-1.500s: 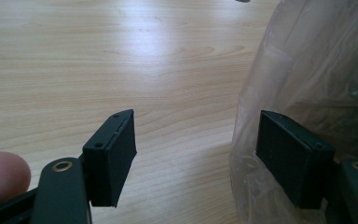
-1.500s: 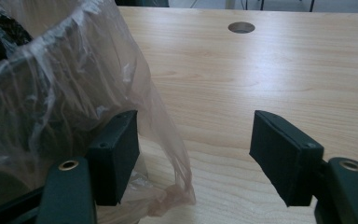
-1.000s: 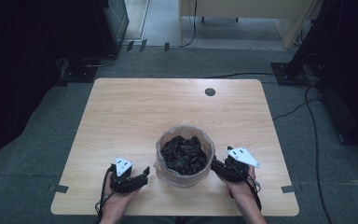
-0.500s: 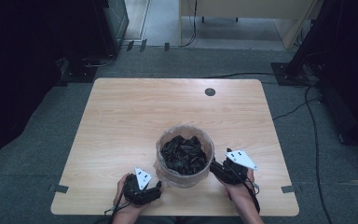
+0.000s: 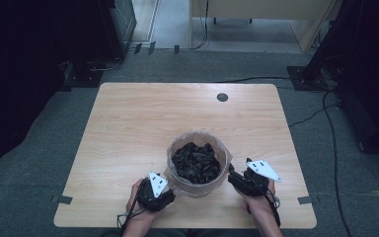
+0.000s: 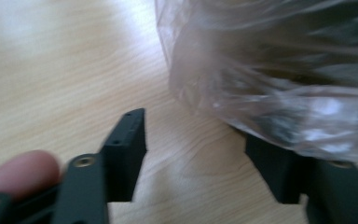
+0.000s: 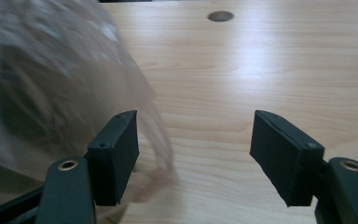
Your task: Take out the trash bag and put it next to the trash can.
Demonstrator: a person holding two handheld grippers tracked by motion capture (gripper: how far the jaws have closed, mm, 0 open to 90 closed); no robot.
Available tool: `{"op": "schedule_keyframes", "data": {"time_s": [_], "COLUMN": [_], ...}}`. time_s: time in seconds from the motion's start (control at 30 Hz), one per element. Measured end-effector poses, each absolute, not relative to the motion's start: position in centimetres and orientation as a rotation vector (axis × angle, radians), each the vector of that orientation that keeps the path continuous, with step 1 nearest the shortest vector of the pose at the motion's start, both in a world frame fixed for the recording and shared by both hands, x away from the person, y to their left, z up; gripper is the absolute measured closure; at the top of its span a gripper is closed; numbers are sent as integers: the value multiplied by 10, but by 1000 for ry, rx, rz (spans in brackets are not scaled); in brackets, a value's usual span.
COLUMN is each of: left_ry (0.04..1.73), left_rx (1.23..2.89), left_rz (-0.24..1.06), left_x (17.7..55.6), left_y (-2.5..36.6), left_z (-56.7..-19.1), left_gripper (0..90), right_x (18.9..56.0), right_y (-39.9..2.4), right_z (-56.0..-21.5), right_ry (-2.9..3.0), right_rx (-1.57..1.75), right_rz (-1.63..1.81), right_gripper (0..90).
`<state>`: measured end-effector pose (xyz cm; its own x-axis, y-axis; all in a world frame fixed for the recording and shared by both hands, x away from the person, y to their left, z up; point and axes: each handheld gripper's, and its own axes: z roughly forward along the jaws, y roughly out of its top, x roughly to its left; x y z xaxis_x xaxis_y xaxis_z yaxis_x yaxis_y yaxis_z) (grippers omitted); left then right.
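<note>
glossy clear plastic bag (image 5: pixel 196 174), matt wood table (image 5: pixel 143 123)

Clear plastic bag (image 5: pixel 196 164), round and bucket-like, standing upright on the near half of the wooden table (image 5: pixel 143 123), mouth open to the top. Filled almost to the rim with dark, crumpled black pieces (image 5: pixel 196 162); what exactly they are cannot be told. Thin and wrinkled film, with pale glints on the folds, seen close and blurred in the left gripper view (image 6: pixel 279 74). Bulging side also blurred at the left in the right gripper view (image 7: pixel 51 88). Lower edge resting on the wood.
</note>
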<state>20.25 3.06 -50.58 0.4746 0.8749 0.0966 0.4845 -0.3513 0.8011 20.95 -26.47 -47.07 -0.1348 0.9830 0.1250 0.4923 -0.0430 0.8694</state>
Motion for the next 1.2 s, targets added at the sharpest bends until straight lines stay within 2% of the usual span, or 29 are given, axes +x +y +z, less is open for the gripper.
{"op": "schedule_keyframes", "data": {"time_s": [0.2, 0.37, 0.53, 0.63, 0.77, 1.03, 1.1, 1.2], "left_ry": [1084, 1069, 1061, 1059, 1063, 1045, 1040, 1025], "left_rx": [1969, 1913, 1861, 1831, 1801, 1740, 1723, 1706], "left_rz": [666, 645, 590, 577, 535, 547, 554, 566], "left_x": [202, 201, 202, 201, 200, 197, 195, 193], "left_y": [28, 30, 33, 35, 40, 45, 46, 47], "left_z": [-502, -496, -489, -484, -476, -457, -451, -442], "left_gripper": [689, 849, 900, 900, 900, 900, 900, 900], "right_x": [200, 193, 201, 209, 216, 216, 214, 211], "right_y": [-291, -280, -259, -248, -243, -246, -246, -245], "right_z": [-494, -520, -518, -520, -519, -505, -495, -478], "right_ry": [1642, 1772, 1816, 1812, 1773, 1721, 1697, 1665], "right_rx": [1729, 1743, 1664, 1657, 1657, 1579, 1544, 1486], "right_rz": [1057, 982, 1008, 988, 986, 1165, 1192, 1209], "right_gripper": [327, 307, 234, 229, 337, 764, 823, 857]}}
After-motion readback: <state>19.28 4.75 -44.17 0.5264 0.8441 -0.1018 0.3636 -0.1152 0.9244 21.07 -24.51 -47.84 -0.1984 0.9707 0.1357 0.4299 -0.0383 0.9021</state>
